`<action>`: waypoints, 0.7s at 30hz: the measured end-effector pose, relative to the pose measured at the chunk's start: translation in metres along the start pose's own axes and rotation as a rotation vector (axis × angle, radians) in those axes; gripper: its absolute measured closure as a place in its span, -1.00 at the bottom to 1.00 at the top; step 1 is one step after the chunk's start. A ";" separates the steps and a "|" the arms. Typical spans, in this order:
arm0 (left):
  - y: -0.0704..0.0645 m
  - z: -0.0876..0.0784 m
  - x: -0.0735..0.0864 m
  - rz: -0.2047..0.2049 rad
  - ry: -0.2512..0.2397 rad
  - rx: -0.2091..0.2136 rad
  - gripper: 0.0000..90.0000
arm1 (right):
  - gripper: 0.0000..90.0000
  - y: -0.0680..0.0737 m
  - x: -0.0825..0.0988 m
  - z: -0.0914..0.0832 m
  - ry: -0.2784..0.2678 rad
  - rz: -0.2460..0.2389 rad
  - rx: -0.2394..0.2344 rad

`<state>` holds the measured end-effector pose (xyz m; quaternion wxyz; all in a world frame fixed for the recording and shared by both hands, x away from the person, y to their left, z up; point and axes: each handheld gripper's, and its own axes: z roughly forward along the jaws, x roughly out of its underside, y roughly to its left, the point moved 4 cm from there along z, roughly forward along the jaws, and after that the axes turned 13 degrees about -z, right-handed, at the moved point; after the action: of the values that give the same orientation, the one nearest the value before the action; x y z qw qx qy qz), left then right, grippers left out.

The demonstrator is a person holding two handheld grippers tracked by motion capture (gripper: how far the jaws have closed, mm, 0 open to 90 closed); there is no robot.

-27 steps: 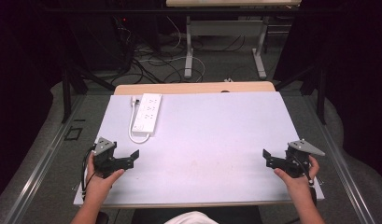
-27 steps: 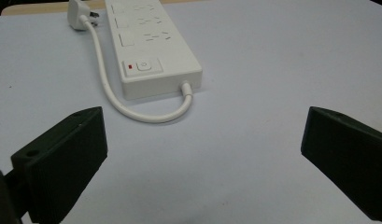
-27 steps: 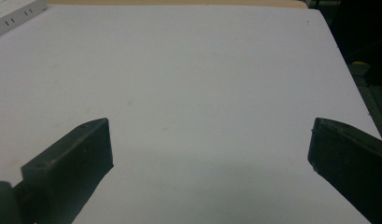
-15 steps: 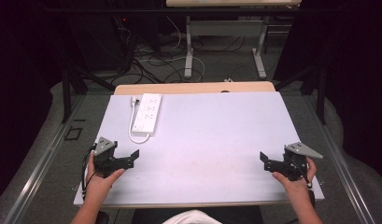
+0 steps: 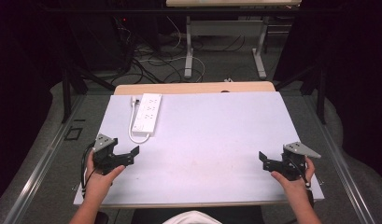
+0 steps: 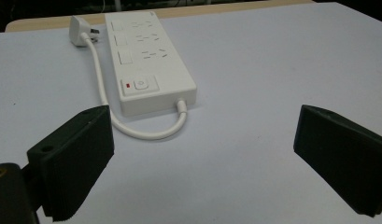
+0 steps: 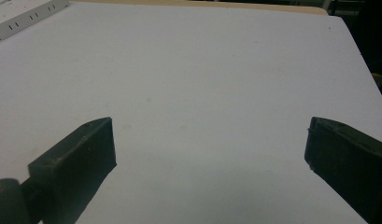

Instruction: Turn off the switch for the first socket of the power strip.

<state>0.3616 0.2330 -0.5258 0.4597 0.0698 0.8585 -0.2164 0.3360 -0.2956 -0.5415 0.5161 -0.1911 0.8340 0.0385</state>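
Power strip (image 7: pixel 25 16): in your right gripper view you get just one corner, cut off by the top-left edge.
Socket markings (image 5: pixel 148 112): from the high view, too small for you to read.
Your right forearm (image 5: pixel 304 210): cut off by the bottom edge.
Left gripper (image 6: pixel 202 154): its body lies below the frame in its own view.

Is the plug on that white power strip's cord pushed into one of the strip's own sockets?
No, the plug lies loose on the table beside the far end of the power strip, its cord curling around.
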 end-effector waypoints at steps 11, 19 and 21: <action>0.002 -0.002 -0.015 -0.032 -0.007 -0.017 -0.66 | -0.97 -0.001 0.001 0.003 0.005 -0.006 0.007; 0.006 -0.004 -0.026 -0.037 0.001 -0.025 -0.64 | -0.98 0.002 0.000 0.006 0.013 -0.035 -0.010; 0.007 -0.004 -0.028 -0.038 0.003 -0.020 -0.63 | -0.98 0.003 0.000 0.006 0.013 -0.031 -0.012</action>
<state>0.3766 0.2430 -0.5024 0.4547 0.0490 0.8625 -0.2164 0.3403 -0.2911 -0.5452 0.5100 -0.2075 0.8341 0.0343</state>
